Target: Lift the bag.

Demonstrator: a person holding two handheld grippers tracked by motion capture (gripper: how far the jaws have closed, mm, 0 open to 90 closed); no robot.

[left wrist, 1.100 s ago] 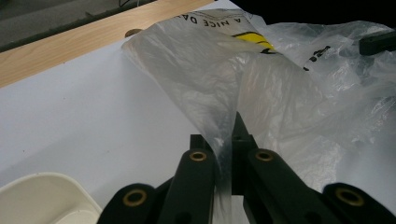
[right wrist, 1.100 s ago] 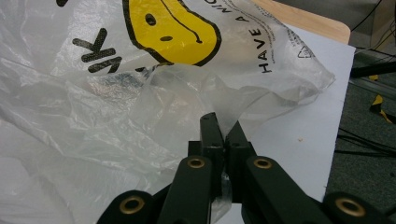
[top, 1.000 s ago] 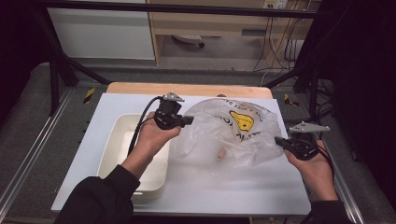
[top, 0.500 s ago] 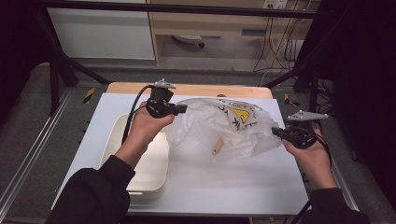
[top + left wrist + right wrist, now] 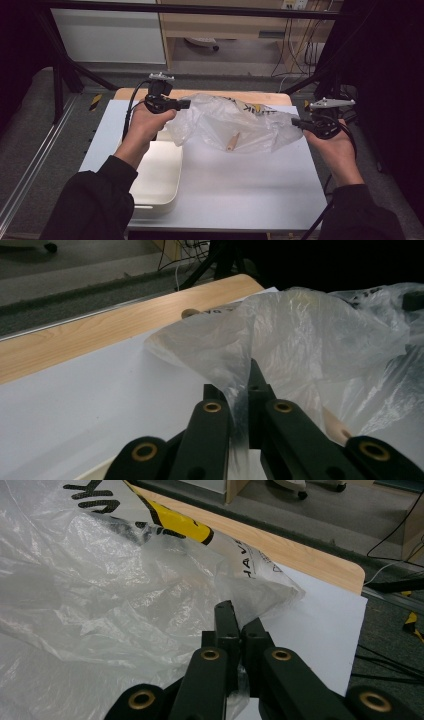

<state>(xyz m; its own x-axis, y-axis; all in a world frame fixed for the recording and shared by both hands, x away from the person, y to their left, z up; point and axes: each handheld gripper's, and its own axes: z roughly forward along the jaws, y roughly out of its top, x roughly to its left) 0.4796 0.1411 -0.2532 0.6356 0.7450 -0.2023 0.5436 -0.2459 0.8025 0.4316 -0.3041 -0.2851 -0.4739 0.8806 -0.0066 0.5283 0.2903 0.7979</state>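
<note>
Pinching hard on both sides now: the left tongs (image 5: 239, 407) are pressed together on a fold of the clear plastic bag (image 5: 235, 122), and the right tongs (image 5: 239, 630) are clamped on the opposite edge, close to the printed corner with its yellow patch and black lettering. In the high view the left tongs (image 5: 182, 104) sit up near the far-left of the bag and the right tongs (image 5: 296, 122) hold its right end, so the film is stretched between the two hands and lifted off the white bench (image 5: 240, 190). That is the change from a second ago, when the bag lay lower and flatter; both hands have risen and pulled apart, and the bag has slid toward the far side. Inside it, a small tan wooden peg-like piece (image 5: 233, 142) has slipped down toward the near edge, just above the bench. My read: they are tipping or shaking the contents out. Left of it all, the cream tray (image 5: 160, 175) waits on the bench, partly under the left forearm.
</note>
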